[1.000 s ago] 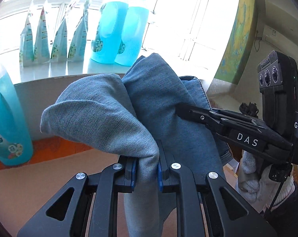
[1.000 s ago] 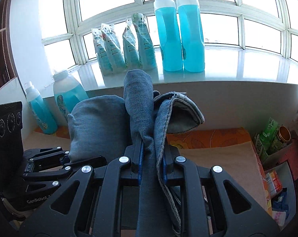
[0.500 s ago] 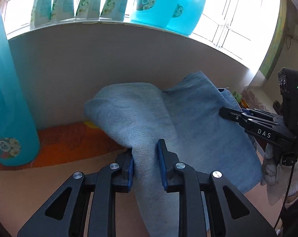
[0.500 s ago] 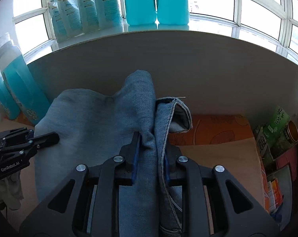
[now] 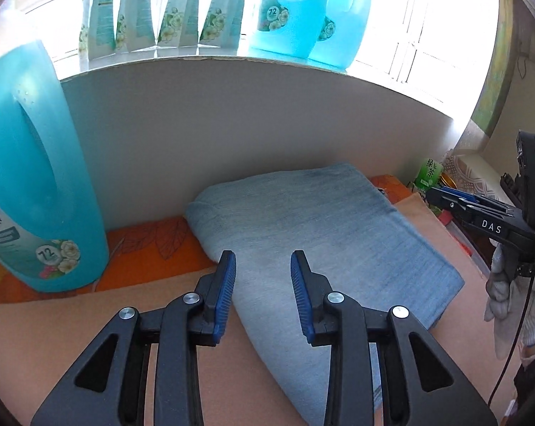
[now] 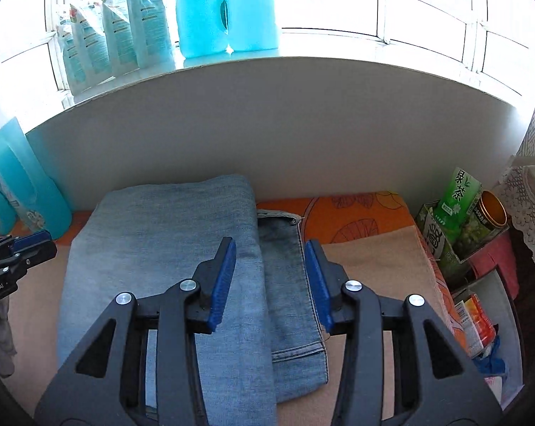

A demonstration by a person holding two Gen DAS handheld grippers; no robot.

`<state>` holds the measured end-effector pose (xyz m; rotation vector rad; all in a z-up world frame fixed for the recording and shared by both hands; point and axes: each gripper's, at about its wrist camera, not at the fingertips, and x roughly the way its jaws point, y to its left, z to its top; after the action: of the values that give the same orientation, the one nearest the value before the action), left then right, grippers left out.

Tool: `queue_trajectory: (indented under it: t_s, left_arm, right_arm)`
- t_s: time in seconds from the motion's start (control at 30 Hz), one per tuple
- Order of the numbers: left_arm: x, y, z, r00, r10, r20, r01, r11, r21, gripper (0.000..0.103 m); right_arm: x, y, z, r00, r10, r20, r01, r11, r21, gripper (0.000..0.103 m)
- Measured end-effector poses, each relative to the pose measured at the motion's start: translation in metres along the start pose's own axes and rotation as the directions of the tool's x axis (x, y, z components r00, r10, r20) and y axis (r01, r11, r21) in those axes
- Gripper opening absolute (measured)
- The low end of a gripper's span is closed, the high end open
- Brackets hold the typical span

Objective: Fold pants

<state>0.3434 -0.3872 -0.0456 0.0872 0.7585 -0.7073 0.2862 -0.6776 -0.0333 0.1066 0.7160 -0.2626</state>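
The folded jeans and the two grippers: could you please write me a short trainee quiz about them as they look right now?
1. True or false: the left gripper is clamped on the jeans.
2. In the right wrist view, what stands at the table's right edge? A) a green tea carton B) a blue detergent jug C) a glass vase
3. Where do the jeans lie relative to the grey wall panel?

Key:
1. False: its jaws are opening, the pads clear of the denim.
2. A: the green tea carton.
3. Folded flat on the table, just in front of the panel; the right gripper is also opening above them.
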Motion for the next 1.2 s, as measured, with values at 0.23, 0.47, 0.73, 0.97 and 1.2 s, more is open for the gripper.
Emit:
queue_trajectory:
  t_s: [0.23,0.47,0.73,0.97,1.2]
  left_arm:
    - [-0.034,-0.021,-0.011,1.000,-0.015,0.023,0.013,0.998,0.054,0.030]
    - [-0.075,-0.036,-0.031,0.998,-0.044,0.046,0.040,0.996,0.082,0.044]
    - [-0.123,-0.059,-0.059,0.995,-0.083,0.054,0.075,0.988,0.134,0.051]
    - [-0.173,-0.067,-0.089,0.989,-0.132,0.074,0.116,0.976,0.182,0.057]
    - [-0.227,-0.063,-0.123,0.979,-0.182,0.092,0.160,0.966,0.202,0.059]
  right_arm:
    - [-0.039,0.012,-0.022,1.000,0.002,-0.004,-0.002,1.000,-0.003,0.052]
    - [-0.078,0.023,-0.050,1.000,0.005,-0.011,-0.005,1.000,0.002,0.053]
    - [-0.134,0.051,-0.085,1.000,0.008,0.014,-0.008,1.000,-0.003,0.070]
    - [-0.195,0.081,-0.118,0.998,0.001,0.057,-0.003,0.999,0.038,0.086]
    - [-0.255,0.111,-0.155,0.988,-0.070,0.137,0.060,0.995,0.073,0.100]
